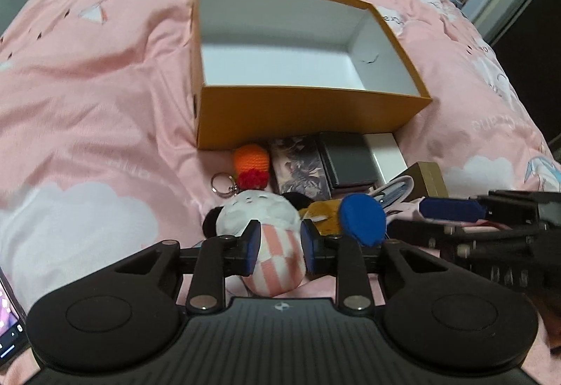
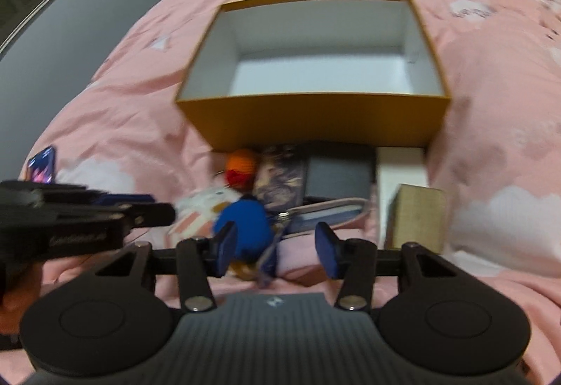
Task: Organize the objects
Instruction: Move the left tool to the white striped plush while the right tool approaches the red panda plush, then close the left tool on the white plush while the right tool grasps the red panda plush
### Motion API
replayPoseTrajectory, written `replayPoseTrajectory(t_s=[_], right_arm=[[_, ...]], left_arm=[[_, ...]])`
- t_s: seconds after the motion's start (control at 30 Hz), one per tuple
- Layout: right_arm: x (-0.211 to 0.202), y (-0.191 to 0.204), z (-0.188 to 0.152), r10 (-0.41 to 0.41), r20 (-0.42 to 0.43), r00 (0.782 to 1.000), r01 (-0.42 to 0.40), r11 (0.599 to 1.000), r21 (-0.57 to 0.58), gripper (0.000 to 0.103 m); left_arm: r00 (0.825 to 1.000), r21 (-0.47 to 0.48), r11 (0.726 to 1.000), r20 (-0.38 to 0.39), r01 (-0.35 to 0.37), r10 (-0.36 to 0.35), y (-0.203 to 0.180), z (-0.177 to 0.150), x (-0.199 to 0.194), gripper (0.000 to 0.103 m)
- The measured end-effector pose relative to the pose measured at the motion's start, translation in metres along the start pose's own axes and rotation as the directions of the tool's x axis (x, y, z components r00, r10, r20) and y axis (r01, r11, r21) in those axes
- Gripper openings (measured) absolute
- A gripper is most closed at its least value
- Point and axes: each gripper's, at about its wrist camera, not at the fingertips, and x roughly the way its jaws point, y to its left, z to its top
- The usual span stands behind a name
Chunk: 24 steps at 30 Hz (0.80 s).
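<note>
An open orange box (image 1: 308,115) (image 2: 315,118) with a bare white inside stands on the pink bedspread. Small items lie in a heap in front of it. My left gripper (image 1: 280,246) is shut on a plush toy (image 1: 277,266), its pads pressing both sides of the pink-and-white checked body below the white head. My right gripper (image 2: 276,253) is open over the heap. A blue crocheted piece (image 2: 245,224) (image 1: 363,220) sits between its fingers, against the left pad and apart from the right one.
Against the box front lie an orange crocheted keychain (image 1: 250,157), a patterned box (image 1: 298,164), a black box (image 1: 347,157), a white box (image 1: 385,150), a tan box (image 2: 417,217) and a pink pouch (image 2: 329,210). A phone (image 2: 42,166) lies at the left.
</note>
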Motion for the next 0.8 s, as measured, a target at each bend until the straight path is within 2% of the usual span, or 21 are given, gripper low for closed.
replayPoseTrajectory(t_s=[0.07,0.3,0.33,0.4,0.43,0.8], right_arm=[[0.003,0.008,-0.002,0.019,-0.018,1.0,-0.02,0.999,-0.038,0.059],[0.023,0.023,-0.004,0.012,-0.102,0.995,-0.023,0.994,-0.107,0.059],[0.026,0.023,-0.003,0.018,-0.111,0.994,-0.03,0.994,-0.109,0.059],[0.032,0.025,-0.002,0.007,-0.119,0.993,-0.022,0.993,-0.12,0.052],[0.035,0.025,0.0,-0.012,-0.113,0.994,-0.003,0.992,-0.128,0.043],[0.054,0.022,0.04,-0.047,-0.032,0.998,0.044,0.994,-0.101,0.041]], left_arm=[[1.0,-0.019,1.0,-0.004,-0.007,0.007,0.004,0.0,0.002,0.035],[0.999,-0.027,0.999,-0.021,-0.025,0.024,0.006,0.001,0.012,0.035],[0.999,-0.023,0.999,-0.019,-0.029,0.029,0.005,0.001,0.013,0.035],[0.999,-0.027,0.999,-0.022,-0.041,0.04,0.006,0.001,0.015,0.035],[0.999,-0.03,0.999,-0.025,-0.044,0.043,0.008,0.002,0.016,0.035],[0.999,-0.15,0.989,-0.037,0.002,-0.007,0.032,0.014,0.034,0.035]])
